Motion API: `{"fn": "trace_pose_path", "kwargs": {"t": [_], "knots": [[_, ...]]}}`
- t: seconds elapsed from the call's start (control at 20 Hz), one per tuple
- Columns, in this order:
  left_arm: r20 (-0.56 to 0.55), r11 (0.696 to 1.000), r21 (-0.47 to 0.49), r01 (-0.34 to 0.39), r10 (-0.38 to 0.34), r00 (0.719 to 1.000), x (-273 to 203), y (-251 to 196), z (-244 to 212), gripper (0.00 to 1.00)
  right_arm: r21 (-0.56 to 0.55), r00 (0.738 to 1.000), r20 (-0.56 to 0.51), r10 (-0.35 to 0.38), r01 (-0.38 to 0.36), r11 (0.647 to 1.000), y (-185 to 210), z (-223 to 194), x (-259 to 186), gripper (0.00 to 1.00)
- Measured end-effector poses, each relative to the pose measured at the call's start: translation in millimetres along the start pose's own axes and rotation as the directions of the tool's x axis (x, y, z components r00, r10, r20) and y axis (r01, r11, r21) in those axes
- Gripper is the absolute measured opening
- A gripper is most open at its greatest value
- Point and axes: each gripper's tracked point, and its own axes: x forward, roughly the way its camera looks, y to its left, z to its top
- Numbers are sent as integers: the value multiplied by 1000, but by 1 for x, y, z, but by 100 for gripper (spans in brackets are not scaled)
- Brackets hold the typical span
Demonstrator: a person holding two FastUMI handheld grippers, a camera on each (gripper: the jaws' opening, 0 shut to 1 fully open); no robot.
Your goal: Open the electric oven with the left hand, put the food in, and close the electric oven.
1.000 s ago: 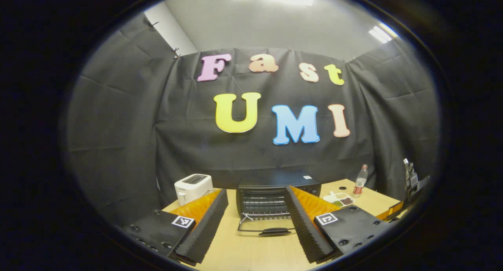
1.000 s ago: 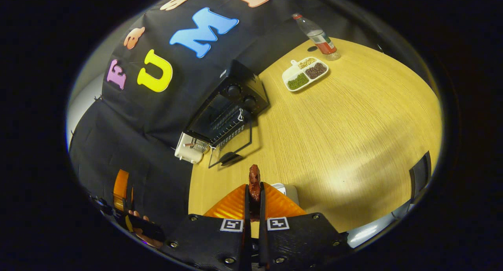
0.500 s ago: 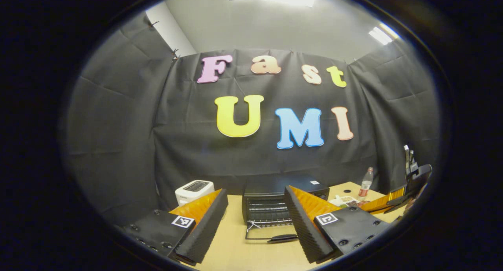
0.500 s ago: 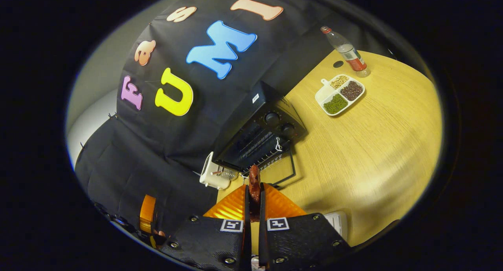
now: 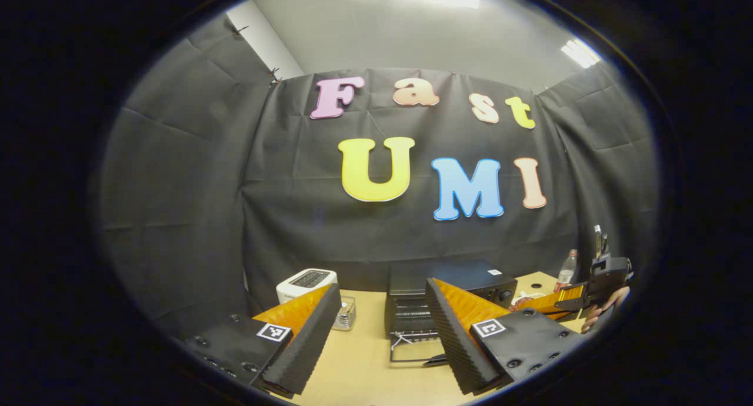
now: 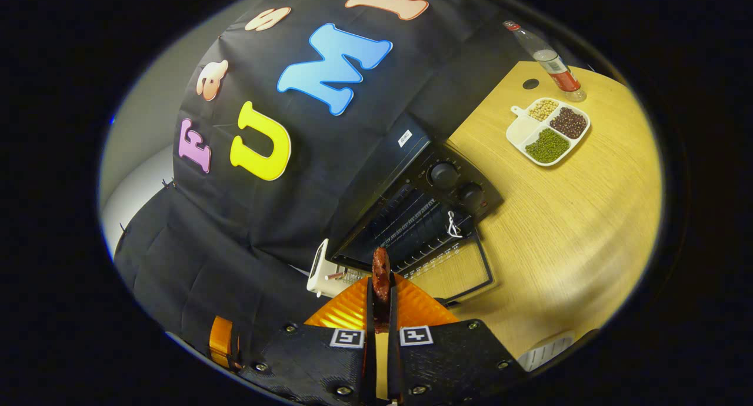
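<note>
Food clamped in right hand-held gripper, long axis twd oven, door down; left hand-held gripper spread.

The left gripper hangs with its jaws spread wide. The right gripper has its jaws pressed together, and a hand holds its handle.

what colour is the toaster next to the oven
White; the toaster shows best in the left gripper view.
</note>
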Motion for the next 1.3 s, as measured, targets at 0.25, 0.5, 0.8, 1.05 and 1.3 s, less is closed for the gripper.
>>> {"fn": "trace_pose_path", "kwargs": {"t": [0.25,0.5,0.8,1.05,1.3], "knots": [[-24,999,4,-38,38,999,17,32,-13,100,13,999,36,0,0,1000,2,7,52,8],[-49,997,24,-72,73,996,29,58,-24,97,5,998,69,-11,11,1000,-4,10,95,7],[-102,995,51,-90,95,990,44,77,-45,91,-31,984,177,19,-14,999,-1,17,136,7],[-119,993,76,-91,100,988,46,85,-47,96,-19,982,187,10,-7,1000,-10,5,162,7],[-131,990,101,-94,107,986,42,90,-50,96,-14,974,225,1,2,1000,-17,9,174,7]]}}
